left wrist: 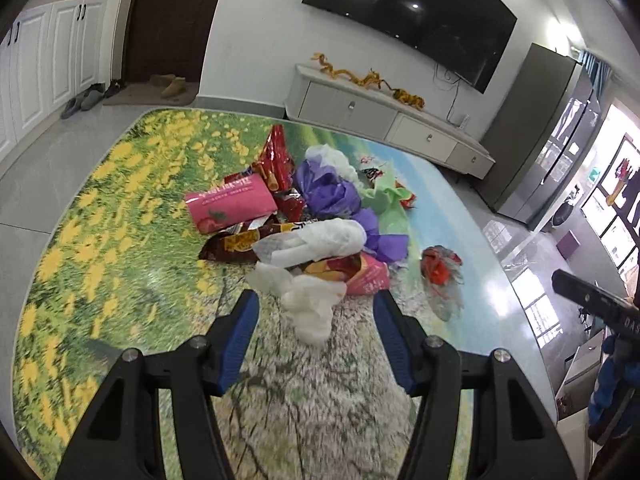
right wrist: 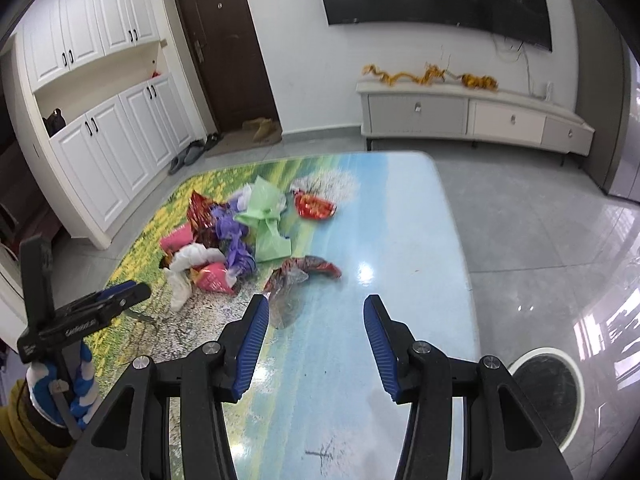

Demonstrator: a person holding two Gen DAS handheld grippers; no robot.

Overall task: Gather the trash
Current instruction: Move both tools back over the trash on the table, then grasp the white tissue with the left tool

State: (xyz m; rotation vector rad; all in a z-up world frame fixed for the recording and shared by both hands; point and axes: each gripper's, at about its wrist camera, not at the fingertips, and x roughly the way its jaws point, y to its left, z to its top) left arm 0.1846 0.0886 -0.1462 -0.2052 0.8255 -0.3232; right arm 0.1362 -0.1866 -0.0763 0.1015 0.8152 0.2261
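Tabletop (left wrist: 120, 240), one, printed with yellow flowers, pale blossom and blue sky; it carries all the trash.

Trash pile (left wrist: 304, 220), one heap, mid-tabletop, just beyond my left tool. Counted in it: one purple plastic bag (left wrist: 332, 196), crumpled, far right side of the heap; one green bag (right wrist: 266, 220) beside it, clearest from the right wrist view; one pink packet (left wrist: 232, 204) on the left, lying flat; two white crumpled plastic pieces, one (left wrist: 320, 240) across the middle, one (left wrist: 308, 304) trailing near, toward my left tool. Red and brown snack wrappers are tucked among these; too tangled to count.

Loose pieces apart from the heap: two. One red-and-clear wrapper (right wrist: 300, 276) near, right of the heap, its clear end touching or just off my right tool's left finger tip, cannot tell which. One red wrapper (right wrist: 314, 206) farther off.

Left tool (left wrist: 316, 304): fingers spread wide, nothing gripped, the near white piece lying between the tips.

Right tool (right wrist: 316, 308): fingers spread wide, nothing gripped, over bare blue tabletop.
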